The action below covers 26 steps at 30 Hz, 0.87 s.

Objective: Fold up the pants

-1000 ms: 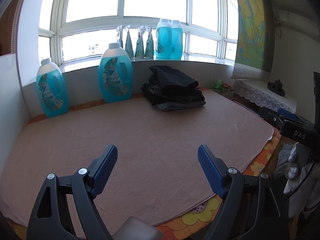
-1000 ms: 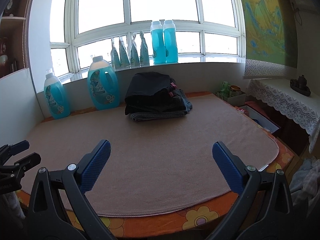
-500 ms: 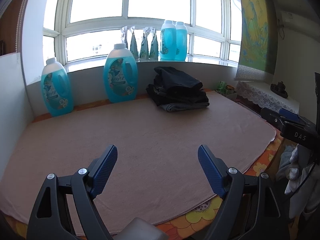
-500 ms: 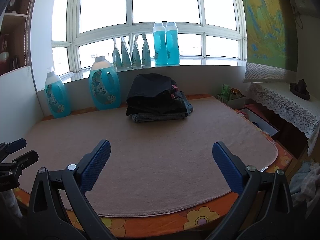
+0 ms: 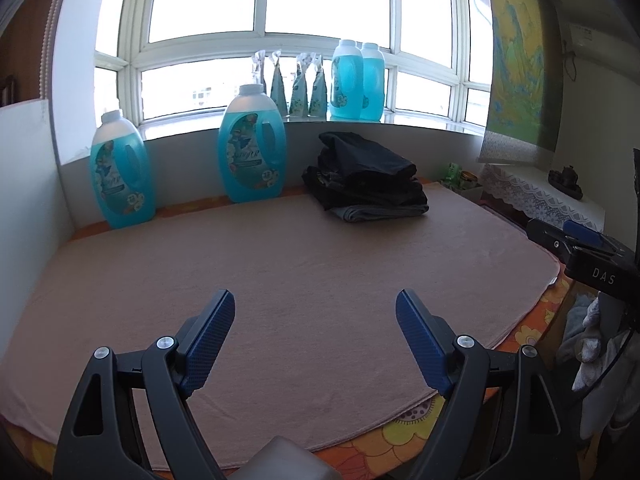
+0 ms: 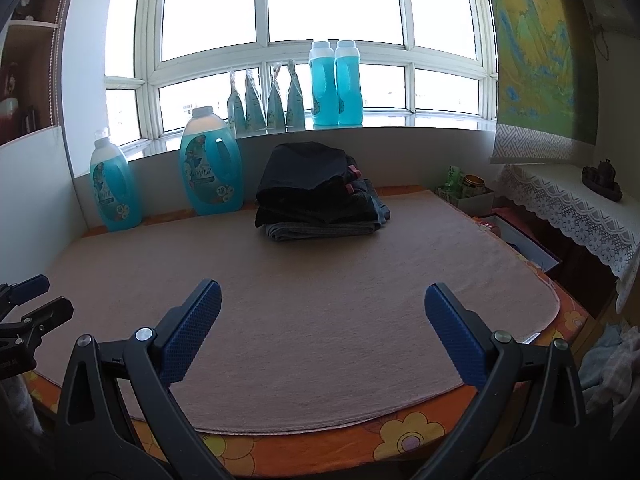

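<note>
1. The pink mat [image 6: 304, 312] spreads under and ahead of both claws, bare between their fingers.
2. The stack of folded pants [image 6: 320, 196] lies at the mat's far edge, straight ahead of the right gripper [image 6: 322, 316], ahead and to the right of the left gripper [image 5: 314, 324]. Its long axis runs side to side, along the wall under the window, with the folded edges toward the claws.
3. Two big jugs [image 5: 252, 148] of blue liquid, both nearly full, stand far left of the stack.
4. Two slimmer blue-filled bottles [image 6: 336, 84] stand on the sill above the stack.
5. Both claws are released, fingers wide apart, grasping nothing.
</note>
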### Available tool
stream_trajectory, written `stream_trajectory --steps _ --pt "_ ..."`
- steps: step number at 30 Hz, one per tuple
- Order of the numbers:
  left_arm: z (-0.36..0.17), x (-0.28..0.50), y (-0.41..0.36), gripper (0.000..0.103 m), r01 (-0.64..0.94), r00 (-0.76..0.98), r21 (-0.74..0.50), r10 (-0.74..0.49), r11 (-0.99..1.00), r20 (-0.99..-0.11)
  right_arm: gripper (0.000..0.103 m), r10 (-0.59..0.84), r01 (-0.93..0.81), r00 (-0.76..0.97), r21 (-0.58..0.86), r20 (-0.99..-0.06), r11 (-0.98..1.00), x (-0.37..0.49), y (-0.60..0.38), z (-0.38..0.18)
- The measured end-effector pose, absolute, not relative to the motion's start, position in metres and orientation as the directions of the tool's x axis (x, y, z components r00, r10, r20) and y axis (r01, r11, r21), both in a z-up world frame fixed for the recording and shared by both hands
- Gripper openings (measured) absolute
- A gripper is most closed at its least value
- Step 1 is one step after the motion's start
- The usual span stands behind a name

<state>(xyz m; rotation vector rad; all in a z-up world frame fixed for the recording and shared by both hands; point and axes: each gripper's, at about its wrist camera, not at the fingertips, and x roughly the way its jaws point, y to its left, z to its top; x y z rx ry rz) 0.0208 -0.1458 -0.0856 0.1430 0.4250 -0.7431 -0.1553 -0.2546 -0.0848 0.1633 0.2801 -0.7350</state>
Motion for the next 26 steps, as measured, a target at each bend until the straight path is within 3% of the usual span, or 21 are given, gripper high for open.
stream_trajectory --steps 26 --pt "-0.091 0.026 -0.137 0.083 0.669 0.668 -0.031 -0.618 0.743 -0.414 0.103 -0.631 0.679 0.703 0.047 -0.328 0.733 -0.145 -0.255 -0.091"
